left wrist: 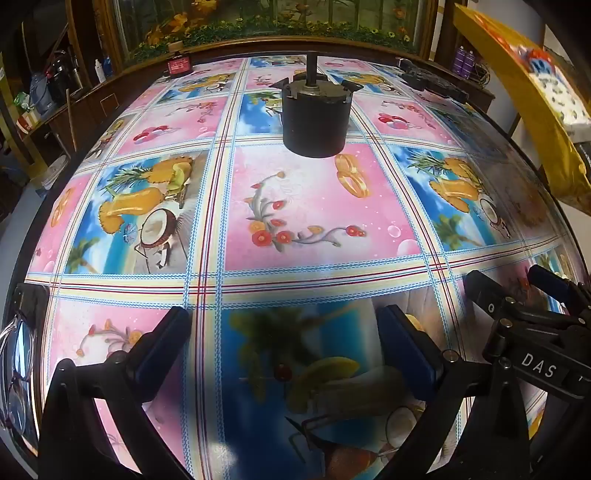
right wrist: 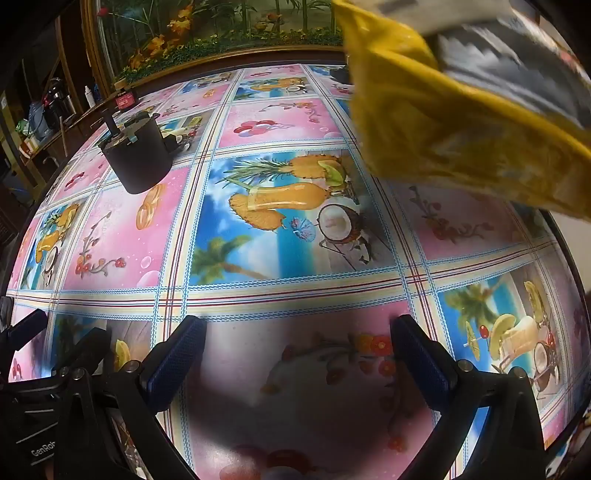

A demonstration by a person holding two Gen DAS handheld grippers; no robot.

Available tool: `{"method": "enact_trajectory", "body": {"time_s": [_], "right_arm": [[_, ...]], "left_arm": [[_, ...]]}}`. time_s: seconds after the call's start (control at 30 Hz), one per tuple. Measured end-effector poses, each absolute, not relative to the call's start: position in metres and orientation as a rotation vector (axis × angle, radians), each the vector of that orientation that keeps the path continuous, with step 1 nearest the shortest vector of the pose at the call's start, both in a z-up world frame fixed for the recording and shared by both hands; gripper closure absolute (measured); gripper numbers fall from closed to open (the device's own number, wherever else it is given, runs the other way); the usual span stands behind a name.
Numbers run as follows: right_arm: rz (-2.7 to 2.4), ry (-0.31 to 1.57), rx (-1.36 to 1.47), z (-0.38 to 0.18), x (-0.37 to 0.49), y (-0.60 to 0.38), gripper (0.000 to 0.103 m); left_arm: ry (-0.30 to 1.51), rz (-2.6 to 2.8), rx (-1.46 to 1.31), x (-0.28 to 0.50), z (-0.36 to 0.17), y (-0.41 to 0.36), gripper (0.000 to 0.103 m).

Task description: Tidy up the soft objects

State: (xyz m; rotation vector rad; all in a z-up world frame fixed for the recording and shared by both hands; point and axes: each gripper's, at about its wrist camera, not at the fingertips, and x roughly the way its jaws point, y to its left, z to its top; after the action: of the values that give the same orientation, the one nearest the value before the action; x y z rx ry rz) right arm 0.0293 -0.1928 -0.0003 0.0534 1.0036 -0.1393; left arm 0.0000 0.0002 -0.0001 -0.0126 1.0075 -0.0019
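Observation:
A yellow soft bag or cushion with a printed panel (right wrist: pixel 461 110) hangs in the air at the upper right of the right wrist view, blurred. It also shows at the right edge of the left wrist view (left wrist: pixel 532 92). What holds it is hidden. My left gripper (left wrist: pixel 284 343) is open and empty above the patterned tablecloth (left wrist: pixel 314 214). My right gripper (right wrist: pixel 299 350) is open and empty above the same cloth (right wrist: pixel 280 229), below and left of the yellow bag. The right gripper also shows in the left wrist view (left wrist: pixel 517 295).
A black cylindrical motor with a shaft (left wrist: pixel 314 114) stands on the table's far middle; it also shows in the right wrist view (right wrist: pixel 138 155). A small red box (left wrist: pixel 179 66) and a dark device (left wrist: pixel 432 81) lie at the far edge. A framed painting (left wrist: pixel 273 22) stands behind.

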Motion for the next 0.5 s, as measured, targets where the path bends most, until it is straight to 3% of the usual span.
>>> {"method": "enact_trajectory", "body": {"time_s": [0.5], "right_arm": [[-0.138, 1.005, 0.055, -0.0022, 0.0299, -0.1946, 0.001]], "left_arm": [[1.006, -0.001, -0.007, 0.0001, 0.0, 0.0008, 0.0]]}}
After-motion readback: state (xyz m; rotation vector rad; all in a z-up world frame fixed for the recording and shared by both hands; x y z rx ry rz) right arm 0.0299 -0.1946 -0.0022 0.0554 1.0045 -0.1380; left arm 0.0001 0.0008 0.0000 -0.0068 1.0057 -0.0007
